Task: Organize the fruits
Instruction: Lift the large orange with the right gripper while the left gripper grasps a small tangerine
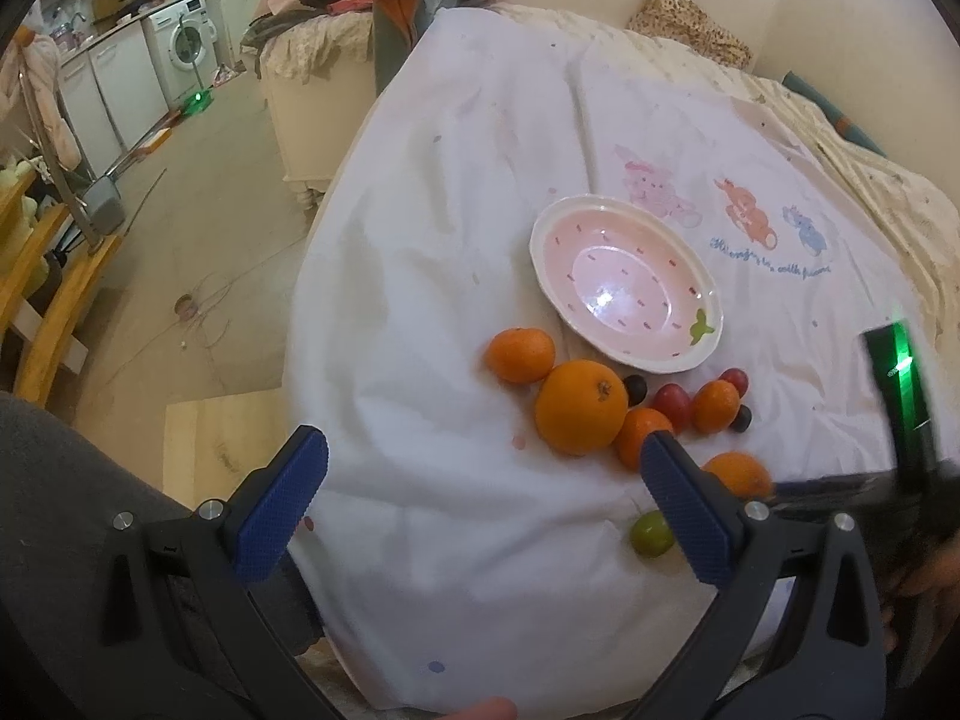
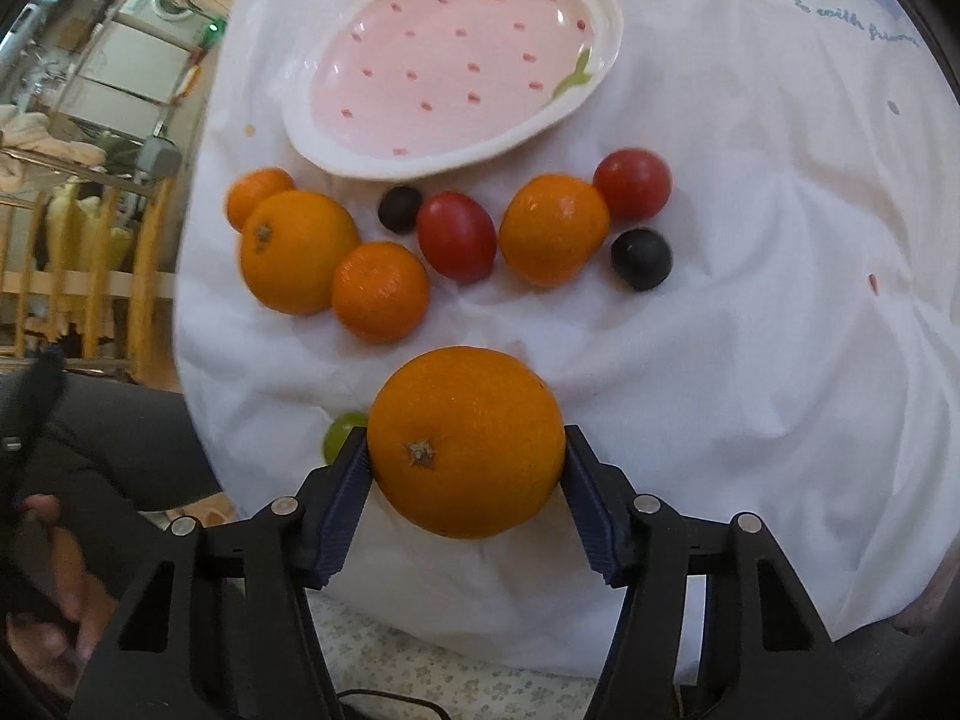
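Orange [image 2: 467, 441]: nearest fruit, resting on the white cloth [image 2: 720, 330] and squeezed at its widest sides — a hold that should keep it from rolling.
Right gripper [image 2: 465, 468]: blue pads pressed on both flanks of the orange.
Bowl [image 2: 606, 30]: empty, beyond the loose fruit — likely where fruit is meant to go.
Left gripper [image 1: 480, 516]: jaws wide apart, holding nothing, over bare cloth beside the green grape [image 1: 651, 533].

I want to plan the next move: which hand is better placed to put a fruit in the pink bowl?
Right. The right gripper has its fingers against both sides of an orange, with the pink bowl ahead. The left gripper is open and empty.
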Demonstrator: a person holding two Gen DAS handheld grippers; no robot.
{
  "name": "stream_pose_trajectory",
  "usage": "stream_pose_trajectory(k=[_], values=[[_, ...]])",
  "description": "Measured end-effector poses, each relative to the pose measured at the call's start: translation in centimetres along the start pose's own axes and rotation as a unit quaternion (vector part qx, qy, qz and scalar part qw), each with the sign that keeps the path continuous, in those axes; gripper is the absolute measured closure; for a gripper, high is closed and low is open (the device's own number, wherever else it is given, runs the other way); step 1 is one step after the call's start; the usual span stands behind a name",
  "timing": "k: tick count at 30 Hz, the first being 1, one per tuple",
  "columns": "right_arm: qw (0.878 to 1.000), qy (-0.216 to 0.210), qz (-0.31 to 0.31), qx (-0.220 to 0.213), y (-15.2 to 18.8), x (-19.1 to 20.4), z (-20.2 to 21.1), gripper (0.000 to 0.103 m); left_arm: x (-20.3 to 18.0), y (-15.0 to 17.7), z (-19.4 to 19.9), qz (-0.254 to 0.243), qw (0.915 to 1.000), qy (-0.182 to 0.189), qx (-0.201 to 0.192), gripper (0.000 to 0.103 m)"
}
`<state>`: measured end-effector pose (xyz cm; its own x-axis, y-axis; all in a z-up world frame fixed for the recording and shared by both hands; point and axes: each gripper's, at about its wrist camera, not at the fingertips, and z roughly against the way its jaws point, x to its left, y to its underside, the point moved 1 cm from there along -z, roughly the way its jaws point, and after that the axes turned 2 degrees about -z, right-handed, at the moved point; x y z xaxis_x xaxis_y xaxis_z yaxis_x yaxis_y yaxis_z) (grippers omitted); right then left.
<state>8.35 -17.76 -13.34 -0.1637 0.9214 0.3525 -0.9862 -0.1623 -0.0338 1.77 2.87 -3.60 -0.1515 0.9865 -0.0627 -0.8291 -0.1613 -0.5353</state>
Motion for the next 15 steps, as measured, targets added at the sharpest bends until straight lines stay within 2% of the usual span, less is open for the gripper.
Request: stream_pose_trajectory(k=[8, 12, 15], values=[[0.996, -0.038, -0.026, -0.081, -0.5, -2.5, 4.2, 0.039, -0.5, -0.5, -2.5, -0.013, 0.9977, -0.012, 0.066, 0.001], [0.991, -0.064, -0.072, -0.094, -0.7, -4.0, 4.1, 0.039, -0.7, -1.4, -3.5, -0.009, 0.9956, -0.012, 0.093, 0.001], [0.988, -0.071, -0.083, -0.112, -0.8, -4.3, 5.0, 0.039, -0.7, -2.6, -4.7, 0.004, 0.9931, -0.008, 0.117, 0.001]])
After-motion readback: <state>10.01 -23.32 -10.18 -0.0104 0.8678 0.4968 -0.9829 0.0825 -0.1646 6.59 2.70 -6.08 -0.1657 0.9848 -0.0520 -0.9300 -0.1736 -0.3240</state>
